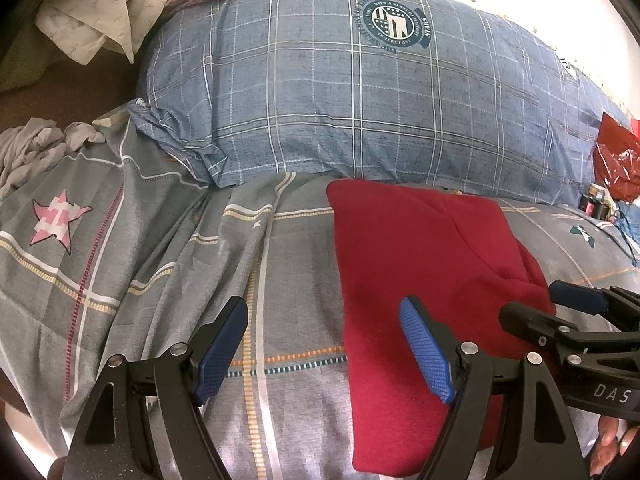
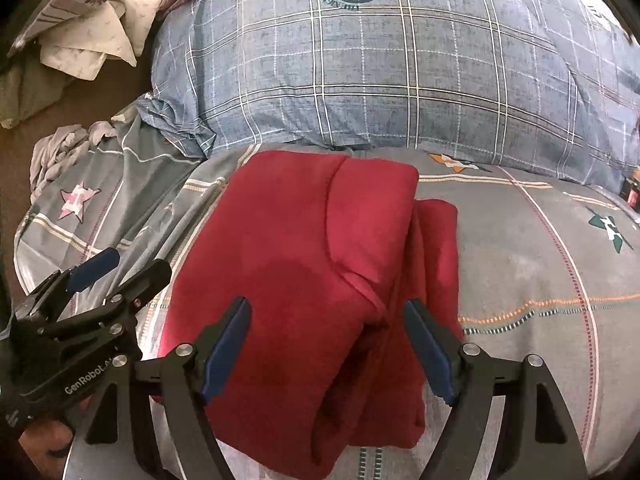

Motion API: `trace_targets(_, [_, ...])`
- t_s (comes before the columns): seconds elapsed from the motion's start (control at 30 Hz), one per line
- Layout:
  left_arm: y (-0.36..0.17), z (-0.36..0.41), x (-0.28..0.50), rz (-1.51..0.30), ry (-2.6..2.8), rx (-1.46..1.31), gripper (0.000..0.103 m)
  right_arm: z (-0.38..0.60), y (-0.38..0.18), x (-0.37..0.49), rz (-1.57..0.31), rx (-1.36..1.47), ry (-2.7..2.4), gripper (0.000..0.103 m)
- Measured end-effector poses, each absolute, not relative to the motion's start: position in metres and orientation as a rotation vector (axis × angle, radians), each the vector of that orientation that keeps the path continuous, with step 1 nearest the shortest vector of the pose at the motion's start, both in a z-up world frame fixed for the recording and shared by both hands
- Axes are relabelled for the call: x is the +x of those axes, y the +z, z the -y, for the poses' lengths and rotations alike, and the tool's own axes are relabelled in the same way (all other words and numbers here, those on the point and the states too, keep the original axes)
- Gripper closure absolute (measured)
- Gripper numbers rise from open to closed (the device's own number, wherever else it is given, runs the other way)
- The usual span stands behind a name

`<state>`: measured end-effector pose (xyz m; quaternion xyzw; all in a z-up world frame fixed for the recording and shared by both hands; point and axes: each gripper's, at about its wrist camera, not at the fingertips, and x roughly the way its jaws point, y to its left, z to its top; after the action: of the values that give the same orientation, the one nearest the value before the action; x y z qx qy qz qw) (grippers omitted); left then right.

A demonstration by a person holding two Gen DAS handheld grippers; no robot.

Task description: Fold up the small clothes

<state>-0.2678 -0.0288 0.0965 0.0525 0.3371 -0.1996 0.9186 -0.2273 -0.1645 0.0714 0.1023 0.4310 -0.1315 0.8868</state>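
A red garment [image 2: 304,256] lies folded into a thick oblong on the grey checked bedsheet [image 2: 520,280]; a second folded layer shows along its right side. The same red garment [image 1: 420,264] fills the right half of the left wrist view. My left gripper [image 1: 324,316] hovers open over the sheet at the garment's left edge, with nothing between its blue pads. My right gripper [image 2: 328,320] hangs open above the garment's near half, pads apart and clear of the cloth. The other gripper shows at the edge of each view.
A large blue checked pillow [image 1: 360,100] lies behind the garment. Crumpled grey cloth [image 1: 32,148] and white patterned fabric [image 1: 104,20] sit at the left. Red plastic [image 1: 616,160] and small jars [image 1: 596,200] are at the far right.
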Motion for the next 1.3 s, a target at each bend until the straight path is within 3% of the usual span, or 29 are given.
trace_targets(1.3, [0.0982,0.0308,-0.2702,-0.686,-0.4,0.117,0.025,0.1661,0.0698,-0.2268,-0.909,0.225,-0.258,0.023])
